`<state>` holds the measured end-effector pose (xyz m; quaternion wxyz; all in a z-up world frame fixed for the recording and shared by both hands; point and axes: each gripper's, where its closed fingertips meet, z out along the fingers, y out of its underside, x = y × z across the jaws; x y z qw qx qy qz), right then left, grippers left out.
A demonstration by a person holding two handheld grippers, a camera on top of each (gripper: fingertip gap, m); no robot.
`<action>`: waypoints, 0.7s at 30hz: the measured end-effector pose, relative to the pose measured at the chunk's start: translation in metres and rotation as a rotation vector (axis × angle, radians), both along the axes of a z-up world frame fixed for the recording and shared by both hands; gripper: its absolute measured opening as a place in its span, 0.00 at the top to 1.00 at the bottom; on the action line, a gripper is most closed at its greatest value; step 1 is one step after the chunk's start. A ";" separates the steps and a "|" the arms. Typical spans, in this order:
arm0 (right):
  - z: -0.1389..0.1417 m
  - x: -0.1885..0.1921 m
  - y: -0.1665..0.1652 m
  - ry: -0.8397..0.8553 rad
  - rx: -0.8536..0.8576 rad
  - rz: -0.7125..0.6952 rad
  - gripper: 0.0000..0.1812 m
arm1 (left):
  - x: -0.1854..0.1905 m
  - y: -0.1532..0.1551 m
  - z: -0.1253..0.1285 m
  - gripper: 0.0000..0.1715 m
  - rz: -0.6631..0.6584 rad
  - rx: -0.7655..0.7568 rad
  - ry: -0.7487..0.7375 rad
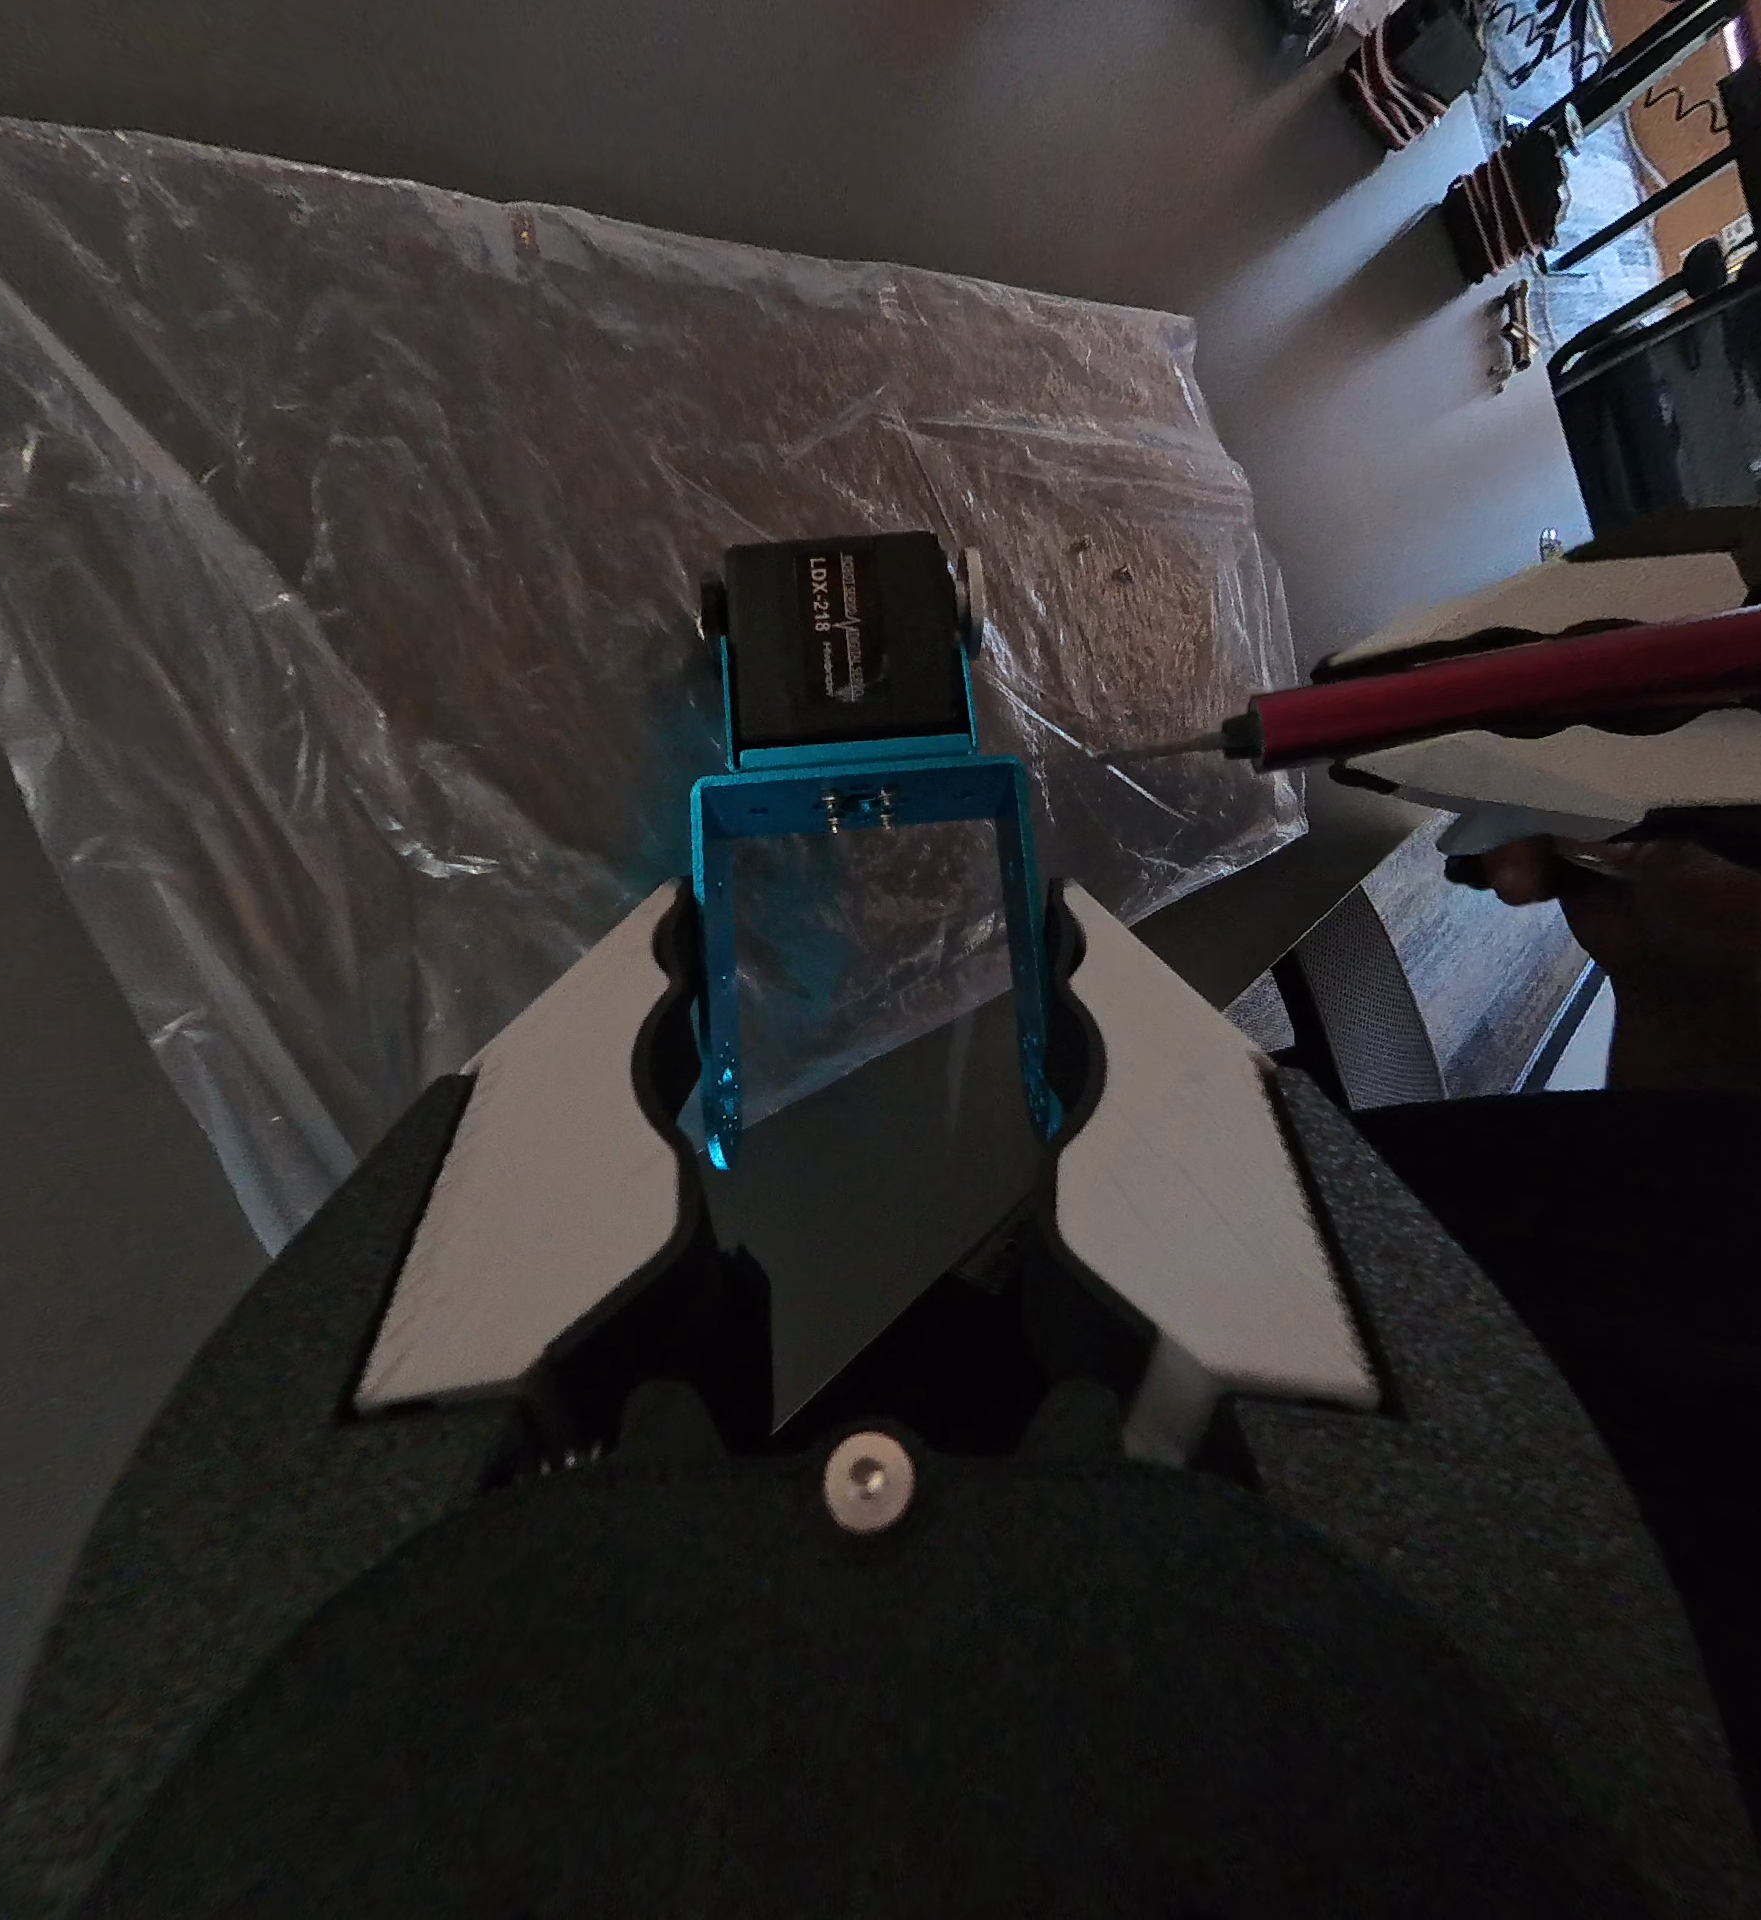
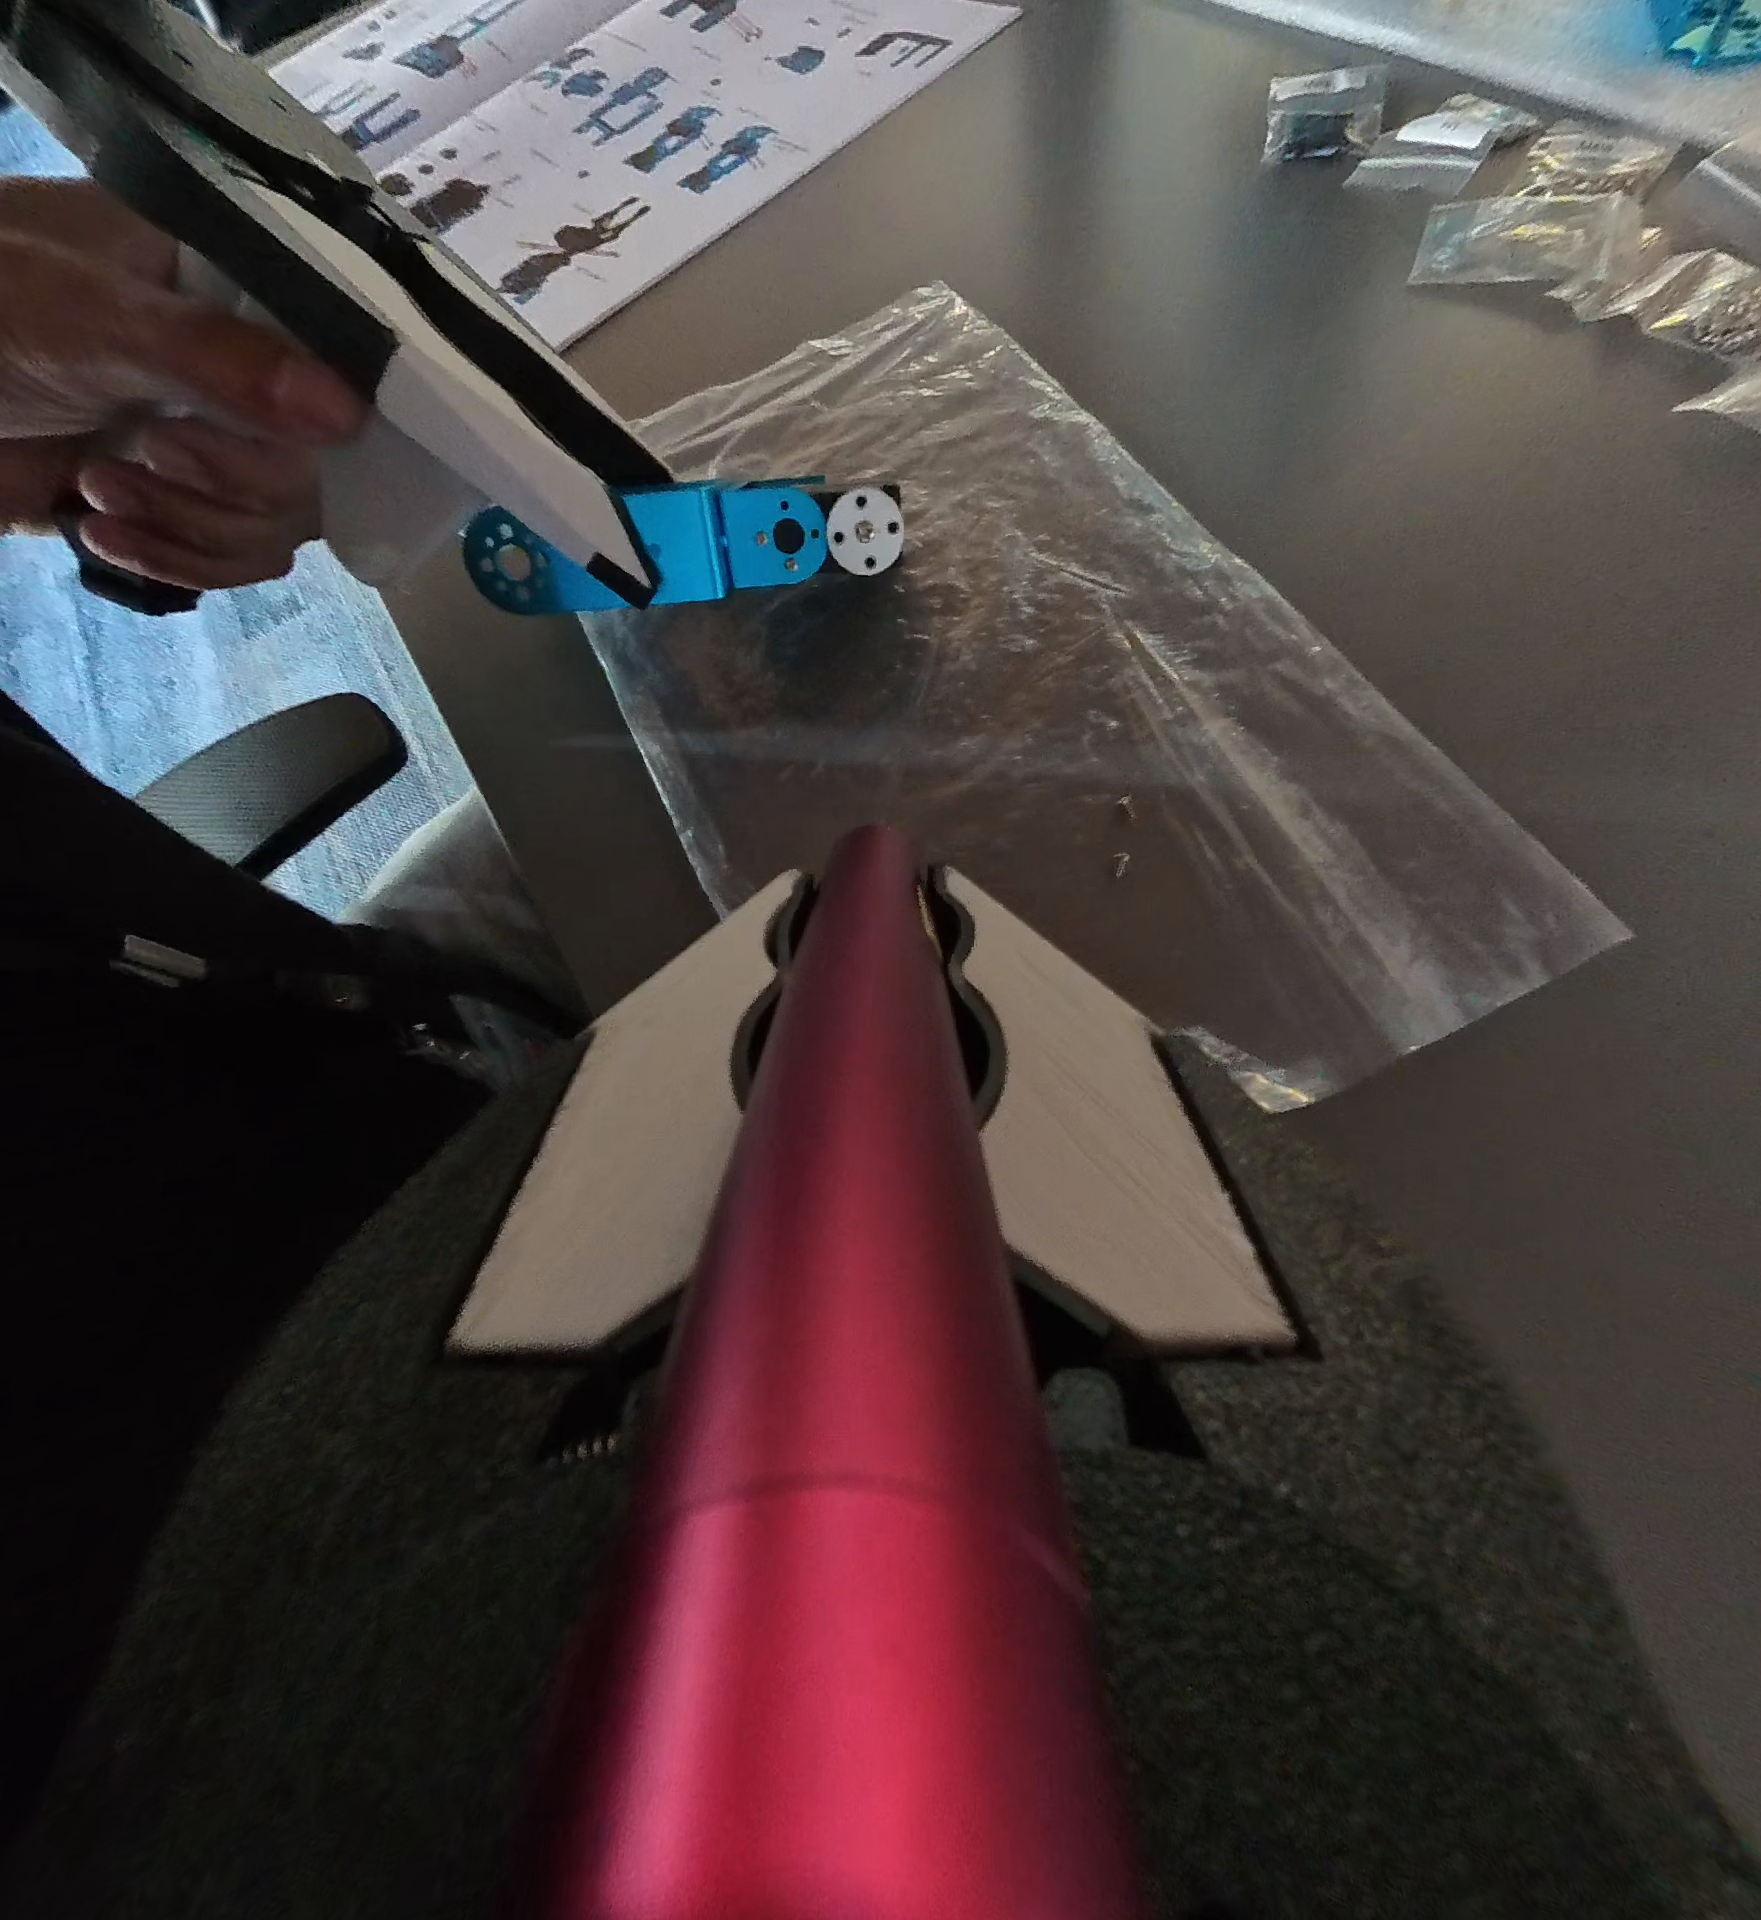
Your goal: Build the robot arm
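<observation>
My left gripper [image 1: 868,914] is shut on a blue U-shaped metal bracket [image 1: 720,935] that carries a black servo [image 1: 845,634] at its far end, held above a clear plastic bag [image 1: 440,520]. In the right wrist view the same bracket [image 2: 678,561] and its white round horn [image 2: 863,531] hang under the left gripper's white finger [image 2: 502,436]. My right gripper [image 2: 868,883] is shut on a red electric screwdriver [image 2: 834,1351]. In the left wrist view the screwdriver [image 1: 1530,691] points its thin bit toward the servo from the right, a short gap away.
The clear bag [image 2: 1115,727] lies on a grey table [image 2: 1478,623], with two small screws [image 2: 1123,831] on it. A printed instruction sheet [image 2: 647,114] lies at the back left. Several small parts bags [image 2: 1582,229] sit at the back right. A chair [image 2: 273,769] stands below the table edge.
</observation>
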<state>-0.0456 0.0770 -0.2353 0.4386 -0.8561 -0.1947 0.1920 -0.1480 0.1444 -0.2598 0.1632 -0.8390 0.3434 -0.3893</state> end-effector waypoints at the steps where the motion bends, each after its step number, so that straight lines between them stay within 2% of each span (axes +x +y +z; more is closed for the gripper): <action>1: 0.000 0.000 -0.001 0.009 -0.004 0.000 0.88 | 0.000 0.000 0.000 0.62 0.001 0.001 -0.001; 15: 0.007 0.002 0.003 -0.036 0.023 0.001 0.88 | -0.001 0.000 0.000 0.62 -0.007 -0.004 -0.004; 21: 0.000 0.031 0.002 -0.062 -0.014 -0.064 0.87 | -0.001 0.000 0.000 0.62 -0.010 -0.009 -0.006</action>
